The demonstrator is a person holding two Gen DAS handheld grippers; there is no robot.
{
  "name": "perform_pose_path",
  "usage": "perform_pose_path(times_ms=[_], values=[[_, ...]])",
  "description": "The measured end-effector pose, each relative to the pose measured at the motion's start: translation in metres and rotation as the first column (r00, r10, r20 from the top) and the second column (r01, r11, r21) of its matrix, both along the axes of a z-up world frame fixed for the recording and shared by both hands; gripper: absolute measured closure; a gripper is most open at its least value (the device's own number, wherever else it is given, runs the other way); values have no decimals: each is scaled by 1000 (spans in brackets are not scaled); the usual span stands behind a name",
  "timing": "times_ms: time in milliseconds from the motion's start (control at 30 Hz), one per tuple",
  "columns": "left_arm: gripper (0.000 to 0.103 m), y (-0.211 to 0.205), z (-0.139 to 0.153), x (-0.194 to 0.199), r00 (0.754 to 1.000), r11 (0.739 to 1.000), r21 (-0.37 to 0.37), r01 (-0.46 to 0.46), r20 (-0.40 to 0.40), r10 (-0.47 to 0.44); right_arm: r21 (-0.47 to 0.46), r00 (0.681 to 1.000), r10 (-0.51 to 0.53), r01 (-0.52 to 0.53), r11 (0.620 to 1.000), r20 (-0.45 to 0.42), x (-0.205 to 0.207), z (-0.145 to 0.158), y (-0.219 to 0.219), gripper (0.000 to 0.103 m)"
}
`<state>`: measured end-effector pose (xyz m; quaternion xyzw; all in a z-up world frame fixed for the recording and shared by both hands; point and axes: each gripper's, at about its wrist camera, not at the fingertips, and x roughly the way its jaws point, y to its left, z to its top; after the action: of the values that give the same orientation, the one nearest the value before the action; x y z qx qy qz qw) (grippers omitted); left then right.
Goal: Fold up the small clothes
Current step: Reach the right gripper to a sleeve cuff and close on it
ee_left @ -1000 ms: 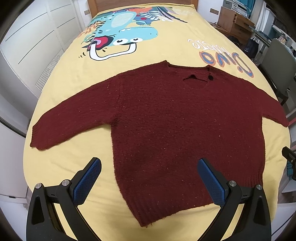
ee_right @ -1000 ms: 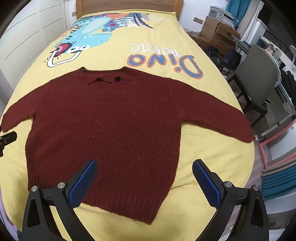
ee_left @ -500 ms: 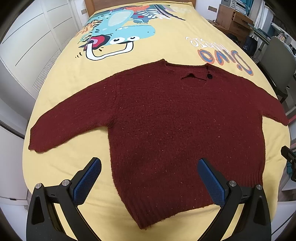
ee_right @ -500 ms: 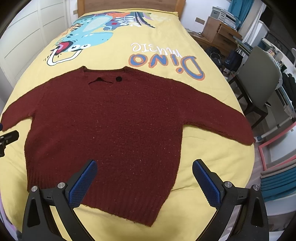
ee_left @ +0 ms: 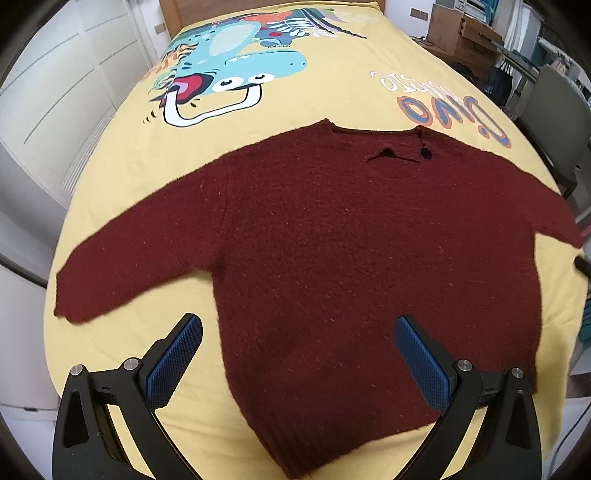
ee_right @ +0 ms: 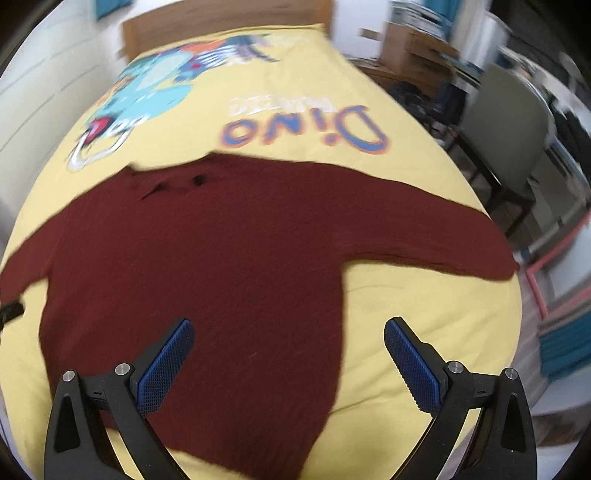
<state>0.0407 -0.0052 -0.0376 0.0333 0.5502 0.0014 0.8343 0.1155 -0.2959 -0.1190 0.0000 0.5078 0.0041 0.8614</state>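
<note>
A small dark red knitted sweater [ee_left: 351, 251] lies flat on the yellow bed cover, both sleeves spread out, neckline with a black button [ee_left: 425, 152] at the far side. My left gripper [ee_left: 297, 325] is open above the sweater's lower left hem, near its left sleeve [ee_left: 122, 266]. In the right wrist view, which is motion-blurred, the same sweater [ee_right: 221, 266] fills the middle. My right gripper [ee_right: 288, 328] stands open over the sweater's lower right side, with the right sleeve [ee_right: 450, 243] stretching toward the bed's edge. Neither gripper holds anything.
The yellow bed cover [ee_left: 303, 96] bears a dinosaur print [ee_left: 229, 70] and "Dino" lettering [ee_right: 306, 127]. White cupboards [ee_left: 55, 122] flank the left. A grey chair [ee_right: 513, 122] and wooden drawers [ee_left: 461, 37] stand right of the bed, beside a wooden headboard [ee_right: 221, 22].
Both grippers have moved forward and lower toward the sweater, which looks larger. The right wrist view has swung and blurred. The sweater has not moved.
</note>
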Motion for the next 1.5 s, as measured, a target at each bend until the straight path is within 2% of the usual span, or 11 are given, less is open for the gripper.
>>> perform_pose_path(times_ms=[267,433,700,833,900,933,1000,1033,1100,1300,1500], values=[[1,4,-18,23,999,1000,-12,-10,-44,9,149,962,-271,266,952,17,36,-34,-131,1],[1,6,-38,38,993,999,-27,-21,-119,18,145,902,-432,429,891,-13,61,-74,-211,1],[1,17,-53,44,985,998,-13,-58,-166,55,197,743,-638,669,717,-204,105,-141,-319,1],[1,27,-56,45,981,997,-6,-75,-179,72,264,701,-676,713,650,-228,118,-149,-341,2],[1,31,-58,46,980,996,-9,-84,-184,81,240,682,-689,731,639,-244,125,-150,-345,20],[1,33,-59,45,979,996,-10,-88,-187,84,222,670,-700,743,632,-248,128,-148,-348,41],[1,36,-61,45,978,996,-19,-92,-190,87,261,681,-692,732,630,-240,133,-143,-354,84],[1,37,-61,45,977,995,-26,-94,-193,87,296,692,-678,720,627,-247,136,-140,-359,88],[1,39,-61,43,978,995,-37,-94,-192,85,321,708,-660,704,634,-251,142,-133,-357,90],[1,41,-52,34,984,997,-32,-64,-169,57,312,842,-537,523,793,-45,148,-54,-314,90],[1,48,-45,30,987,996,-58,-69,-146,60,326,923,-366,313,892,117,153,29,-236,91]])
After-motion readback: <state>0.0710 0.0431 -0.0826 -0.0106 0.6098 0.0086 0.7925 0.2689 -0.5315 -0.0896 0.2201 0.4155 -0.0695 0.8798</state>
